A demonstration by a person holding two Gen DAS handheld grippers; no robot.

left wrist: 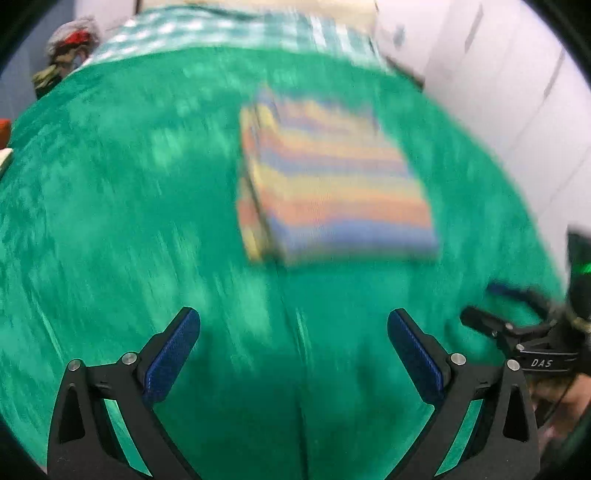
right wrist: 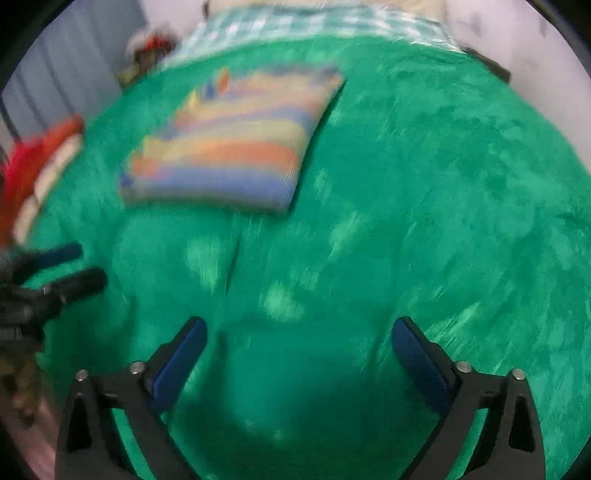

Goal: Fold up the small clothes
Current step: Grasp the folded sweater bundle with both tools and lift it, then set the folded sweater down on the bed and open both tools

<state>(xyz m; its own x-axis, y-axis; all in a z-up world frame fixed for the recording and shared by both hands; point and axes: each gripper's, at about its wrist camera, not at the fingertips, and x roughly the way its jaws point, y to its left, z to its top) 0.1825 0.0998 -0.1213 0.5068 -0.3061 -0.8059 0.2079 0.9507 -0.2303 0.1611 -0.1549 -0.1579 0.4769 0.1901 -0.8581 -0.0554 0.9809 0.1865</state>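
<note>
A folded striped garment [left wrist: 332, 184] in blue, orange and yellow bands lies flat on the green blanket [left wrist: 129, 203]. In the right wrist view the same striped garment [right wrist: 225, 155] sits ahead and to the left. My left gripper [left wrist: 293, 332] is open, hovering over bare blanket short of the garment, nothing between its blue pads [left wrist: 173, 354]. My right gripper [right wrist: 297, 339] is also open and empty, above the green blanket [right wrist: 443, 184]. Each gripper shows at the edge of the other's view: the right gripper [left wrist: 517, 332], the left gripper [right wrist: 55, 277]. Both views are motion-blurred.
A green checked cloth [left wrist: 229, 29] covers the far end of the bed. A pile of mixed clothes [left wrist: 66, 48] sits at the far left corner. Red and white fabric [right wrist: 40, 170] lies at the left edge. A white wall [left wrist: 498, 92] runs along the right.
</note>
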